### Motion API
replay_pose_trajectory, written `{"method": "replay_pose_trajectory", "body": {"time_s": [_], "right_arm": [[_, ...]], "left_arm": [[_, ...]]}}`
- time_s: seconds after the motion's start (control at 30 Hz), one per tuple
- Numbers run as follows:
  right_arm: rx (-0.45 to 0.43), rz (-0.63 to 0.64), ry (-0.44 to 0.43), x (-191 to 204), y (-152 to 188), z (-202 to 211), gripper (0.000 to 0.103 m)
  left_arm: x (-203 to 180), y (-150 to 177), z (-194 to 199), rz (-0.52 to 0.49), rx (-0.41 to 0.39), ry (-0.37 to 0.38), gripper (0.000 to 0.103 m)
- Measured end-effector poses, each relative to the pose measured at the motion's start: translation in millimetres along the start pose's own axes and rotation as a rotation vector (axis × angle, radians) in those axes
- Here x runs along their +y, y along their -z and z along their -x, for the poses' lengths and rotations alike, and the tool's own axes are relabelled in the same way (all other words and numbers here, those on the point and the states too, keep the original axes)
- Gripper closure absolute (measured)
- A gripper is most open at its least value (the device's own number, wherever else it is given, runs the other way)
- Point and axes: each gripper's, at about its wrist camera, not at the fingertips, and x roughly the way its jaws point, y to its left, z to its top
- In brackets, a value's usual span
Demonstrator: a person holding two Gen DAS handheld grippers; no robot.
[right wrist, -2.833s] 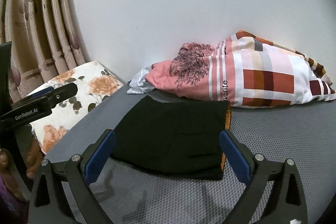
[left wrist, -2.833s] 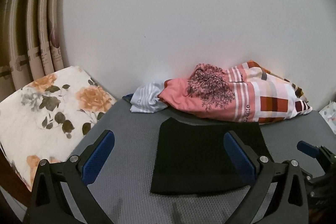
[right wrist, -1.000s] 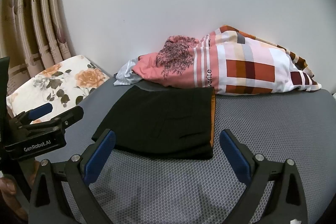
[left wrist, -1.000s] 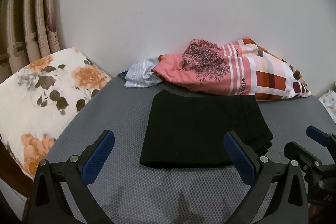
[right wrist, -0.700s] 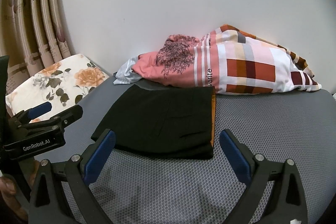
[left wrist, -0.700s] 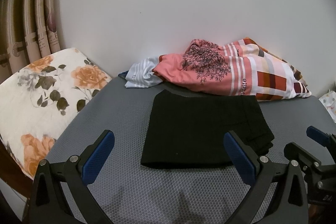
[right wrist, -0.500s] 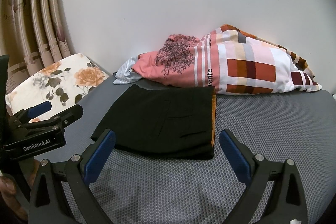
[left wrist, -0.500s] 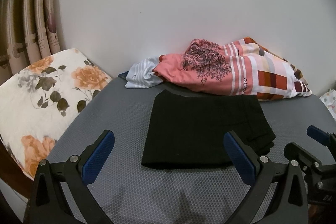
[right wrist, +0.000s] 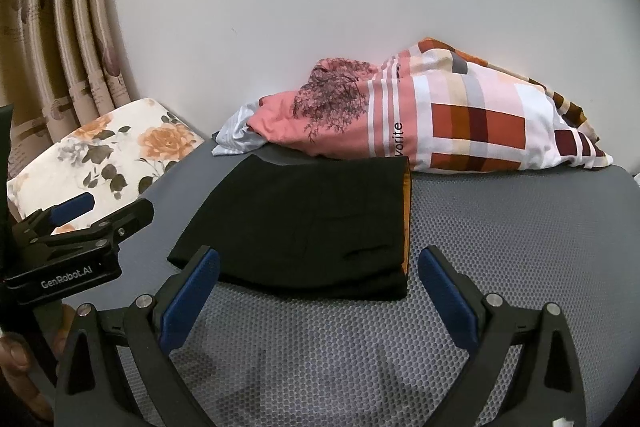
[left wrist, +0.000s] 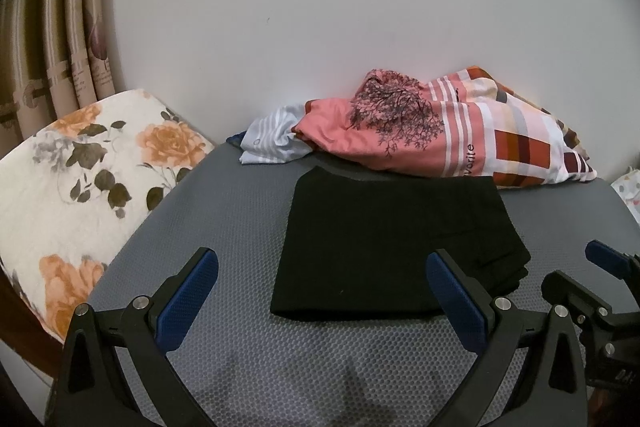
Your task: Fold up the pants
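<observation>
The black pants [left wrist: 384, 243] lie folded into a flat rectangle on the grey mesh surface [left wrist: 312, 367], also seen from the right wrist as black pants [right wrist: 312, 219] with an orange lining strip along the right edge. My left gripper [left wrist: 320, 291] hovers open just in front of the pants, nothing between its blue pads. My right gripper [right wrist: 318, 287] is open too, held short of the pants' near edge. The left gripper [right wrist: 76, 235] shows at the left of the right wrist view, and the right gripper [left wrist: 600, 291] at the right of the left wrist view.
A pink and checked bundle of cloth [left wrist: 440, 139] and a striped pale garment [left wrist: 272, 143] lie against the white wall behind the pants. A floral cushion [left wrist: 84, 167] sits to the left, with curtains [right wrist: 60, 39] behind. A person's fingers [right wrist: 16, 367] hold the left gripper's handle.
Both grippers have pulled back from the folded pants since 2.8 s ago; over the last second almost nothing has moved.
</observation>
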Motion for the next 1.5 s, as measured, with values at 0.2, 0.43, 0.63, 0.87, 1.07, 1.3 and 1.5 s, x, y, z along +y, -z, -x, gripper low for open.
{"method": "replay_pose_trajectory", "body": {"time_s": [0.2, 0.43, 0.63, 0.87, 1.07, 1.3, 1.5], "right_arm": [[0.007, 0.0, 0.003, -0.4, 1.2, -3.0, 0.004], [0.008, 0.002, 0.003, -0.8, 0.7, -3.8, 0.004], [0.009, 0.002, 0.004, -0.7, 1.1, -3.8, 0.004], [0.01, 0.0, 0.002, -1.1, 0.5, -5.2, 0.004], [0.01, 0.001, 0.002, -1.1, 0.0, -5.6, 0.004], [0.011, 0.003, 0.002, -1.1, 0.3, -6.6, 0.004], [0.013, 0.002, 0.003, -1.0, 0.0, -7.4, 0.004]], "left_arm": [[0.1, 0.5, -1.1, -0.002, 0.001, -0.001, 0.0], [-0.4, 0.3, -2.1, -0.002, 0.002, -0.001, 0.0], [-0.4, 1.8, -4.7, -0.004, 0.005, 0.0, 0.0], [-1.5, 3.8, -7.7, -0.004, 0.008, 0.002, 0.0], [-1.0, 3.8, -8.3, -0.004, 0.009, 0.002, 0.0], [-1.0, 3.5, -9.0, -0.006, 0.009, 0.0, 0.0], [-1.9, 4.2, -10.8, -0.008, 0.01, 0.001, 0.0]]}}
